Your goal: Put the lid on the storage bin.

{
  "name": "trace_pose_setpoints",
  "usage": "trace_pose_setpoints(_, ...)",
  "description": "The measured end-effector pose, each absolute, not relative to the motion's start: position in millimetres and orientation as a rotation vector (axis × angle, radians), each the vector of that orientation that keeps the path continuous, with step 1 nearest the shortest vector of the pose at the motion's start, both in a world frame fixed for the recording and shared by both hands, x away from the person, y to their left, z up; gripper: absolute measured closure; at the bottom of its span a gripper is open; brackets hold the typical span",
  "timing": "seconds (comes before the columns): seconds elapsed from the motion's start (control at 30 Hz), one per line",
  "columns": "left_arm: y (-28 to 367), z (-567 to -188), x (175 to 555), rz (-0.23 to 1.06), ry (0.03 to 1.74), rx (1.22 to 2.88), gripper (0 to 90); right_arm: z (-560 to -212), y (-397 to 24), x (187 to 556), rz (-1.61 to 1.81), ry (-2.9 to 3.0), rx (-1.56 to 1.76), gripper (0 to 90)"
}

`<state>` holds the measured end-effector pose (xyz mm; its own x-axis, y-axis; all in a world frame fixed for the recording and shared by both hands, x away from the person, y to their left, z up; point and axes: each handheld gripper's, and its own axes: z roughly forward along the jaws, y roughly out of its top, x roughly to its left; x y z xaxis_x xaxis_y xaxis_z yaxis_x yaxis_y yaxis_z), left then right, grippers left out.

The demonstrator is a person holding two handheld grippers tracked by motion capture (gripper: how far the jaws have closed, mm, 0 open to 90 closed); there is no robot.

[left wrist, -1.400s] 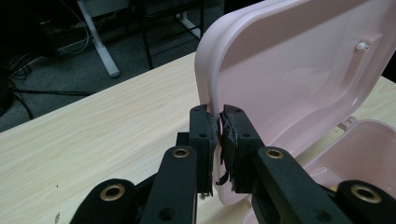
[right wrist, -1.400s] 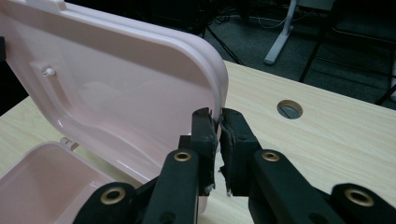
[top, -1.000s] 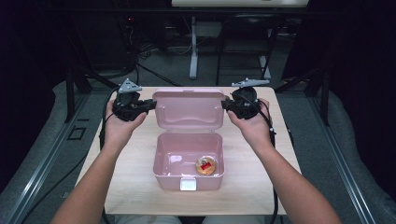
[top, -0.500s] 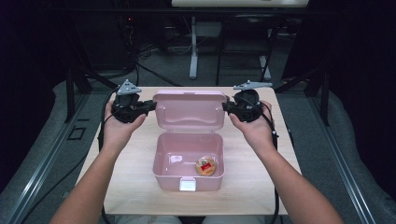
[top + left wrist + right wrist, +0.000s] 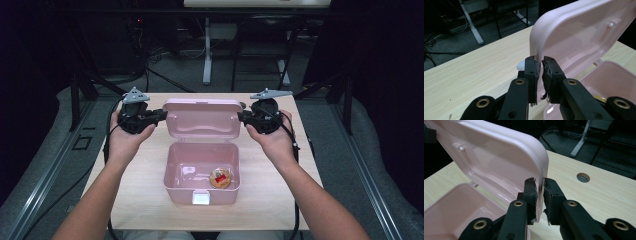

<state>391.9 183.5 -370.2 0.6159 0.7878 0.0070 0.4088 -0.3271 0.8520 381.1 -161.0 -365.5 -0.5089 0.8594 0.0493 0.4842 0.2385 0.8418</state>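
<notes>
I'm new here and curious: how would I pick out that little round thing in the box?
On the wooden table sits an open pink box, lid up. Inside, at its front right corner, lies a small round snack: golden-brown with a red centre, the sole item among plain pink walls.

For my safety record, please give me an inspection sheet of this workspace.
Surface: wooden table, with a round hole.
Job's things: pink box, lid raised; a round snack inside.
Clutter: nothing seen.
Grippers: left gripper and right gripper each pinch one side edge of the lid.
Cables: black cable trails from the left gripper.
Surroundings: dark room, grey floor, white stand behind.
</notes>
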Motion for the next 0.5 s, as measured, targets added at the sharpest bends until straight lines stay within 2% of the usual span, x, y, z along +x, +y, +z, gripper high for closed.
trace_pose_setpoints(0.5, 184, -368, 378, 0.546, 0.925, 1.969, 81.6, -367, -163, 369, 1.192, 2.104, 1.202, 80.1)
